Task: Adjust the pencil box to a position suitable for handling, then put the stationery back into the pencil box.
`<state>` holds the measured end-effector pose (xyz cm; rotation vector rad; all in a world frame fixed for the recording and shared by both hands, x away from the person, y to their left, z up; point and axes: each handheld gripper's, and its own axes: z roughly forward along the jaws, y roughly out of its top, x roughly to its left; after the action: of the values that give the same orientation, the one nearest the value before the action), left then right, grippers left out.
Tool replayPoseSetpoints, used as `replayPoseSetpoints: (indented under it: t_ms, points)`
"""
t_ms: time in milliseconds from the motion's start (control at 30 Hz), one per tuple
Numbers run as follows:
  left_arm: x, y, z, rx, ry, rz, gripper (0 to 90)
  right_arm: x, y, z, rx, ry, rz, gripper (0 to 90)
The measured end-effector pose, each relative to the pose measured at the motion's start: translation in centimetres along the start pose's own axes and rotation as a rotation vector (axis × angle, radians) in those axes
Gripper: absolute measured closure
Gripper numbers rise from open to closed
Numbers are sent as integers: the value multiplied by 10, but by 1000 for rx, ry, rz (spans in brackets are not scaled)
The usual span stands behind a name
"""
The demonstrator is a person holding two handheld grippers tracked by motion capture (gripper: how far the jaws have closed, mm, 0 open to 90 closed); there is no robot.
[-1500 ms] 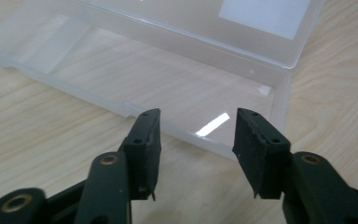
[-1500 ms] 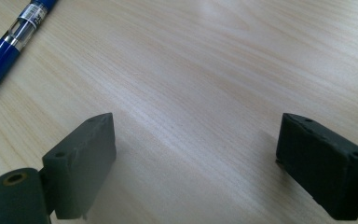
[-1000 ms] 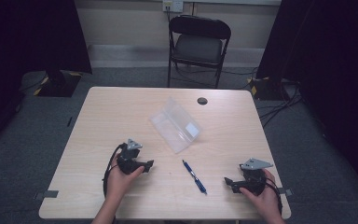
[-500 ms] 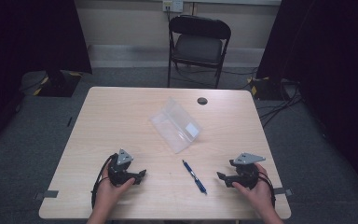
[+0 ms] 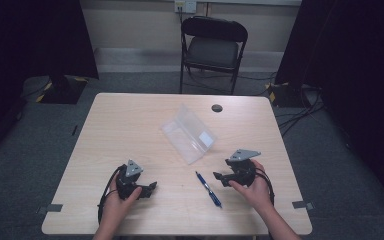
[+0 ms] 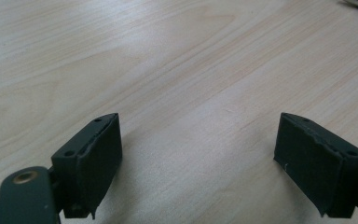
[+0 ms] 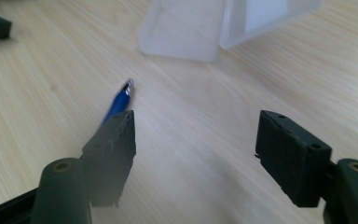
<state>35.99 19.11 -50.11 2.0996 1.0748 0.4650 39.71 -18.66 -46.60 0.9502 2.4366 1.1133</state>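
Observation:
A clear plastic case point(image 5: 187, 134) lies open in the middle of the wooden table point(image 5: 130, 130). A blue pen point(image 5: 209, 189) lies in front of it, near the front edge. My right gripper point(image 5: 219, 176) is just right of the pen's far end, open and holding nothing. In the right gripper view the pen point(image 7: 118, 102) runs behind the left jaw, and the case point(image 7: 223, 23) is ahead of my right gripper point(image 7: 196, 121). My left gripper point(image 5: 147, 189) rests at the front left, open and pointing right. In its own view my left gripper point(image 6: 198, 135) spans bare wood.
A small black round disc point(image 5: 217, 108) sits near the table's far edge. Behind the table stands a black folding chair point(image 5: 214, 47). Cables point(image 5: 300, 107) run over the floor at the right. Tape marks point(image 5: 54, 208) sit at the table's front corners.
My right gripper has moved left and forward, closer to the pen and the case. My left gripper drew back toward the front edge, then held still.

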Motion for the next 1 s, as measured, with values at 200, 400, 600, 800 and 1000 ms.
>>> replayPoseSetpoints:
  t_ms: [200,400,600,800,1000]
  points:
    - [0,0,0,0,0,0,146,-1,21,13,-36,62,60,286]
    - [0,0,0,0,0,0,147,3,35,21,-42,74,52,286]
    - [0,0,0,0,0,0,146,12,42,31,-30,86,23,285]
    - [0,0,0,0,0,0,146,19,48,40,-13,112,-6,275]
    - [0,0,0,1,-1,1,146,22,54,49,-9,123,-11,278]
